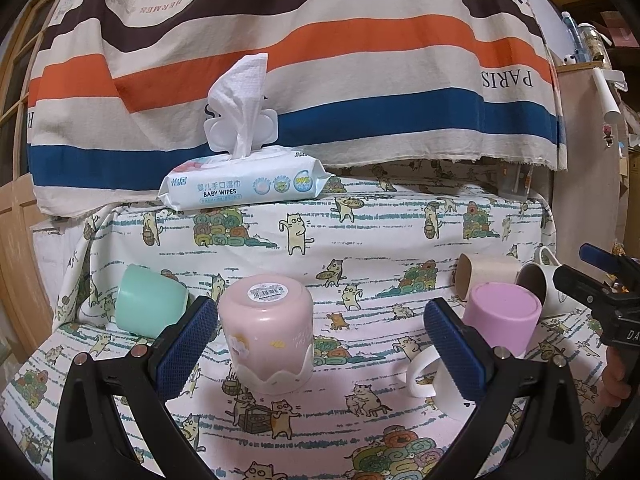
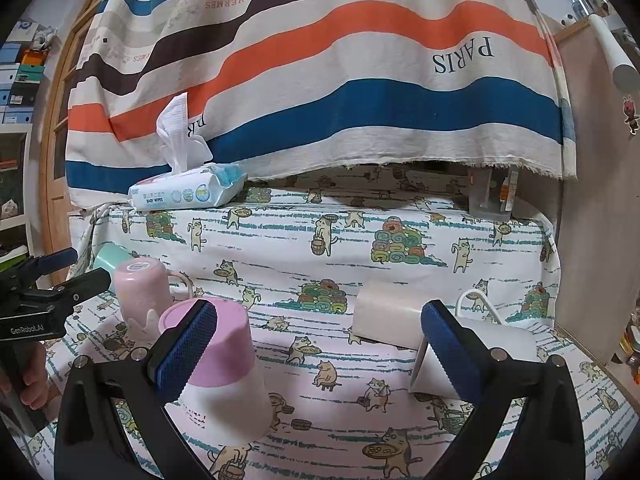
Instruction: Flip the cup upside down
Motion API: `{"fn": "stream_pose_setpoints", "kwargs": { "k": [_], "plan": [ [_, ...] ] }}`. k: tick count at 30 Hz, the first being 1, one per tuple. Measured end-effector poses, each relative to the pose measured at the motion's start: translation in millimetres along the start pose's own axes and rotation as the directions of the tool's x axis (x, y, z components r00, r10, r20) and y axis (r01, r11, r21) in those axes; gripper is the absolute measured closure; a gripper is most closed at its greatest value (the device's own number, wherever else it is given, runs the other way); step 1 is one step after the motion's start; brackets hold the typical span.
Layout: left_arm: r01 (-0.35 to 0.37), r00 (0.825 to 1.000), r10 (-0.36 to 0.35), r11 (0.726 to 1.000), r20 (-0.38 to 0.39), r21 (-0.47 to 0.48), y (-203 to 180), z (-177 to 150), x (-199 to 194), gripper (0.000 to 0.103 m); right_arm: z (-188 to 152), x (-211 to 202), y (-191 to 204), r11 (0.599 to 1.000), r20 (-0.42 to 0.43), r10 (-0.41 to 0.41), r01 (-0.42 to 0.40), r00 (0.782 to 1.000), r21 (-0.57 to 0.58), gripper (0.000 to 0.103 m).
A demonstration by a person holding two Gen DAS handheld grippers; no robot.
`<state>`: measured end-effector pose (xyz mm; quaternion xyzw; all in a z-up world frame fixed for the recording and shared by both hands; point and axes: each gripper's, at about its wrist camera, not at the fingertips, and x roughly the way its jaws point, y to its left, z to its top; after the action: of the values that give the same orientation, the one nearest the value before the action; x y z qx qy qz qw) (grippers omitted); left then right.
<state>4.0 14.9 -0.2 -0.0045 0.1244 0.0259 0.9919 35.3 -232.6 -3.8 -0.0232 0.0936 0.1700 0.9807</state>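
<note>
A pale pink cup [image 1: 266, 336] with a white scalloped rim stands upside down on the cat-print cloth, between the fingers of my open left gripper [image 1: 320, 350], nearer the left pad. A lilac cup [image 1: 502, 320] stands upside down to its right; in the right wrist view the lilac cup [image 2: 224, 364] is behind the left finger of my open right gripper [image 2: 318, 350]. A white mug [image 2: 476, 354] lies on its side by the right finger. A beige cup [image 2: 386, 318] and a mint cup [image 1: 150, 300] also lie on their sides.
A pack of baby wipes [image 1: 244, 178] sits on the raised ledge behind, under a hanging striped cloth [image 1: 320, 60]. A clear container [image 2: 492, 196] stands at the ledge's right end. A wooden panel [image 2: 592, 240] borders the right side.
</note>
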Motion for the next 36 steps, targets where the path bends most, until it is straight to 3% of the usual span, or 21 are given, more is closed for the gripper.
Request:
{"fn": "stream_pose_setpoints", "kwargs": {
  "k": [36],
  "plan": [
    [0.0, 1.0, 0.0, 1.0, -0.003, 0.0, 1.5, -0.6, 0.8, 0.001, -0.1, 1.3, -2.3, 1.0, -0.005, -0.004, 0.004, 1.0, 0.001, 0.0]
  ]
}}
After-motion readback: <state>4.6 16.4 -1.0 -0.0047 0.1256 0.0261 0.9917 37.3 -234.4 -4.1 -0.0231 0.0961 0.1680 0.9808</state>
